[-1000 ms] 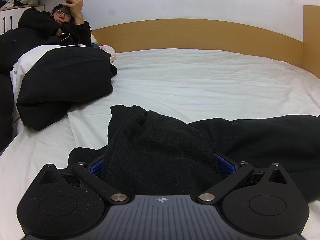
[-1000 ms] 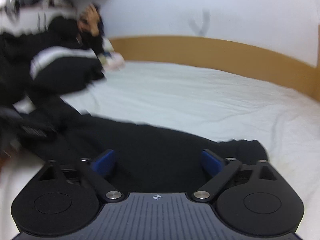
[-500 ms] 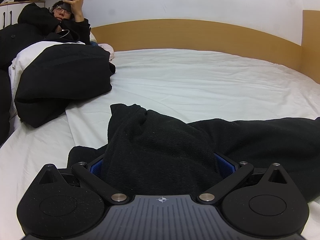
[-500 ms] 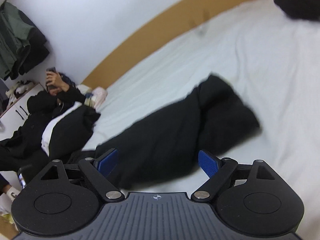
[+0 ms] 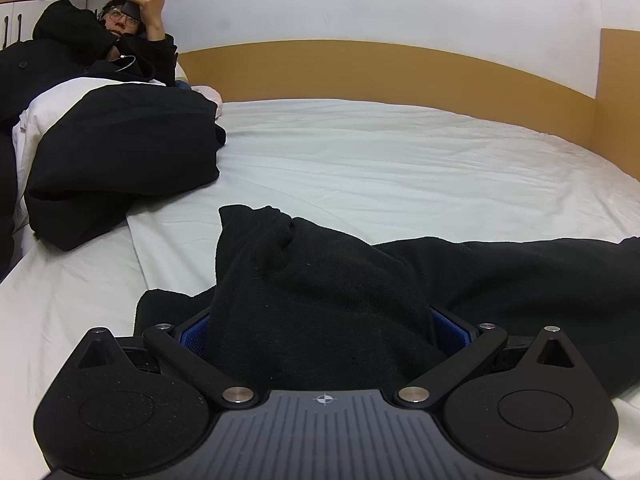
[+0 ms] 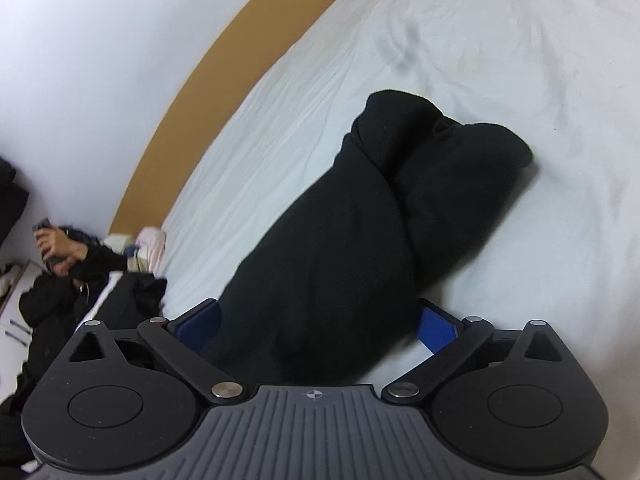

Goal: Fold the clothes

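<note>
Right gripper [image 6: 320,328]: jaws opening, now wider than a second ago, the black garment [image 6: 360,220] lying between the blue pads [image 6: 436,326] with white sheet showing beside the right pad, so no clamp; view is rolled hard over compared with a second ago, headboard [image 6: 224,72] now slanting across the frame; reads as a let-go after a fold or flip of that end, the far end of the garment now bunched into a doubled lump on the bed [image 6: 500,60]; the fold looks rough, likely needs smoothing.

Left gripper [image 5: 320,328]: unchanged across the second; pads [image 5: 448,330] pressed against a thick bunch of the same garment [image 5: 320,300], clamped on it; the cloth peaks up out of the jaws and trails off right across the sheet [image 5: 400,160].

Pose: both grippers pitch down toward the mattress; the left sits level, the right is twisted about its own axis.

Beyond: a person [image 5: 120,40] reclines at the bed's far left corner with a phone, a dark bundle [image 5: 120,152] beside them.
</note>
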A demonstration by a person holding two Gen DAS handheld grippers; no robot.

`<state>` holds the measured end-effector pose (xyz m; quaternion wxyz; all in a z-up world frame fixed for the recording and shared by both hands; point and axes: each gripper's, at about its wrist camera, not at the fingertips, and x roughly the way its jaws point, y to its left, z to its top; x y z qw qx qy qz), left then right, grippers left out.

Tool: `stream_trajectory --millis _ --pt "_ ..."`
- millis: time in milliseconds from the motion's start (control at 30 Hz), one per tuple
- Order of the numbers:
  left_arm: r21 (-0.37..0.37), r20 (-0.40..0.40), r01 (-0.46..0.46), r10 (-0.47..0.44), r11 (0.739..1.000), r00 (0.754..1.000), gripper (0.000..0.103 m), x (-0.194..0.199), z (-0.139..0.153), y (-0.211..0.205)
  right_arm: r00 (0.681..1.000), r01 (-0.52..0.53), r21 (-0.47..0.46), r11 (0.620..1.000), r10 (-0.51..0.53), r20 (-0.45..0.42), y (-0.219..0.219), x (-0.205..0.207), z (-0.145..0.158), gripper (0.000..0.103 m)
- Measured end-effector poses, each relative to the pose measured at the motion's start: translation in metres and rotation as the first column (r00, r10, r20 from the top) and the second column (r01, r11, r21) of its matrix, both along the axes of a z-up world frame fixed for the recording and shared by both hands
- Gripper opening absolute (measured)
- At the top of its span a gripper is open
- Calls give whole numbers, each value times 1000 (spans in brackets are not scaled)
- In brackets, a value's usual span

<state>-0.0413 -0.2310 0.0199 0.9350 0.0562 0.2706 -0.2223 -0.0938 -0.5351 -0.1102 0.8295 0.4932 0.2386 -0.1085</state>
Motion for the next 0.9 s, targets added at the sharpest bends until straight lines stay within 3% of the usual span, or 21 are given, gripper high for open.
stream_trajectory --millis 233,333,367,400,533,600,700,900 --pt "-10 -12 14 -14 1000 1000 103 5 0 3 986 164 22 986 -165 36 7 17 -4 96" --pt "-16 -17 23 -23 1000 1000 103 8 0 5 979 196 29 980 -197 45 9 21 -12 71" --pt "-19 -20 25 -25 1000 999 103 9 0 6 979 198 36 979 -200 50 9 23 -15 46" --pt "-25 -24 27 -28 999 999 103 10 0 7 980 186 49 981 -189 59 8 24 -20 40" --pt "-32 -28 32 -33 999 999 103 12 0 9 978 186 51 981 -190 87 10 26 -24 40" --pt "-29 -27 32 -32 999 999 103 11 0 8 979 182 36 983 -185 84 14 29 -24 50" --pt "-28 -26 31 -32 999 999 103 9 0 7 984 163 7 987 -164 68 14 33 -32 53" --pt "-29 -27 33 -34 999 999 103 8 -1 7 986 139 10 990 -139 97 11 25 -33 35"
